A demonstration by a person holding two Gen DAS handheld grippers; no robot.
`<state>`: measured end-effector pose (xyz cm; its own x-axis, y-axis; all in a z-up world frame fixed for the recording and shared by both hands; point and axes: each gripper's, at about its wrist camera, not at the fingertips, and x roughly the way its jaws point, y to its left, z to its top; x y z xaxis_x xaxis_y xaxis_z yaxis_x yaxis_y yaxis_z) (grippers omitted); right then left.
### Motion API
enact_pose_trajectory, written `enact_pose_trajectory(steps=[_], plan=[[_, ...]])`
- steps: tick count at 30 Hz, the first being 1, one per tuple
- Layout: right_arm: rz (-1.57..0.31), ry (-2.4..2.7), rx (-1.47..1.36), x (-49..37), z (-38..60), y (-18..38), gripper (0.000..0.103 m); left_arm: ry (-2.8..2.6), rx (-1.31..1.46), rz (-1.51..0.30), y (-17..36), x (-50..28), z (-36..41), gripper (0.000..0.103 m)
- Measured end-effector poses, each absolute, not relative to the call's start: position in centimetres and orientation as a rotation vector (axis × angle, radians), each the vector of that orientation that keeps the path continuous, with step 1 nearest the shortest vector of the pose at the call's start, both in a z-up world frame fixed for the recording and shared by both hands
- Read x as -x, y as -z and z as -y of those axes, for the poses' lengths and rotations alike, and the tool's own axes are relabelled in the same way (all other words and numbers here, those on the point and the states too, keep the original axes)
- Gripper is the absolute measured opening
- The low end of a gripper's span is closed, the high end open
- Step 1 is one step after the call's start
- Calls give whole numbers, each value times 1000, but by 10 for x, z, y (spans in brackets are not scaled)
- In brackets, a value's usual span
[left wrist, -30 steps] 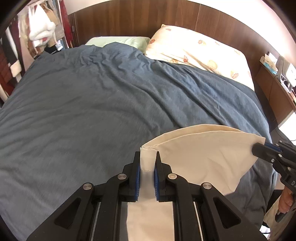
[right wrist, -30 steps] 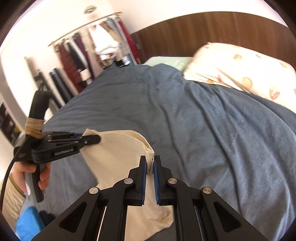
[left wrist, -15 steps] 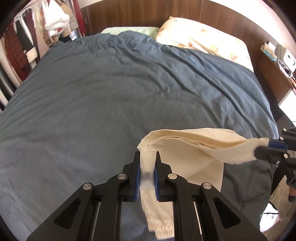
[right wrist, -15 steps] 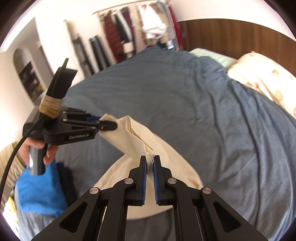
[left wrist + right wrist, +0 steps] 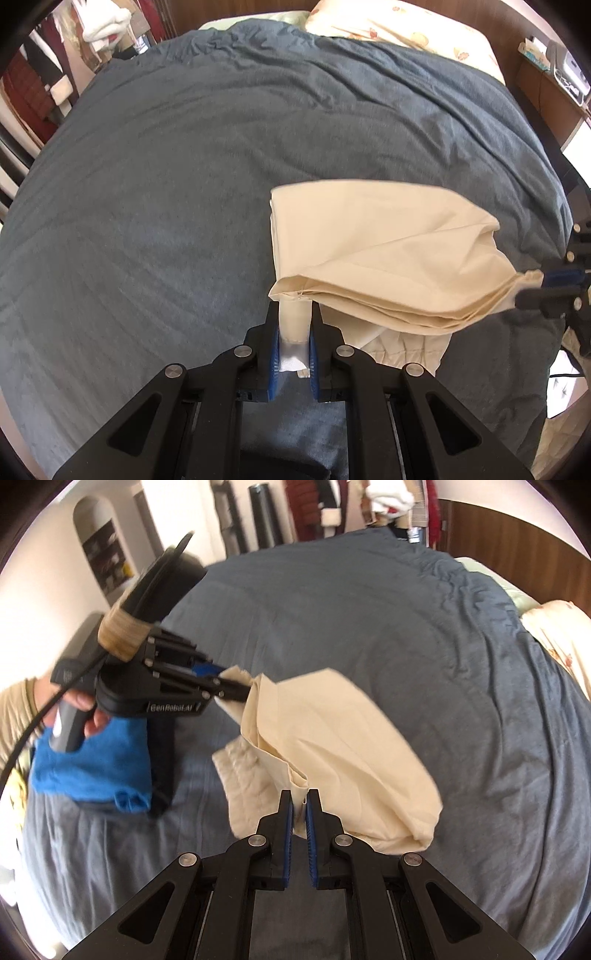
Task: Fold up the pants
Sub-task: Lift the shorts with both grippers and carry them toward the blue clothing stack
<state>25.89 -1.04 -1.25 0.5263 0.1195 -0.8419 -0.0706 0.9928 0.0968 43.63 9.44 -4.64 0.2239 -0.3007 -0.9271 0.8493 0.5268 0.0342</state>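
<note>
**Blue duvet under lifted pants**

Blue duvet [image 5: 184, 184] now fills more of both views. Cream pants [image 5: 369, 254] hang stretched between left gripper [image 5: 294, 325] and right gripper [image 5: 300, 812], each clamped on an edge.

The left gripper [image 5: 294, 325] pointed toward 12 o'clock, its jaws pinched on cream cloth [image 5: 376, 251] between the blue pads [image 5: 273, 356]. The right gripper [image 5: 300, 805] also aimed at 12 o'clock, nipping a fold. In the right wrist view the left hand [image 5: 75, 709] gripped its handle at 9 o'clock.
</note>
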Motion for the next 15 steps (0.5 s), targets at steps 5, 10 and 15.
enact_pose_trajectory(steps=[5,10,15], plan=[[-1064,-138,-14,-251,0,34,8,873,-675,-1068,51,-431,-97,15],[-1112,-176,10,-238,-7,45,8,852,-769,-1072,58,-423,-98,21],[-1139,-175,19,-237,-13,55,8,782,-802,-1080,57,-422,-109,38]])
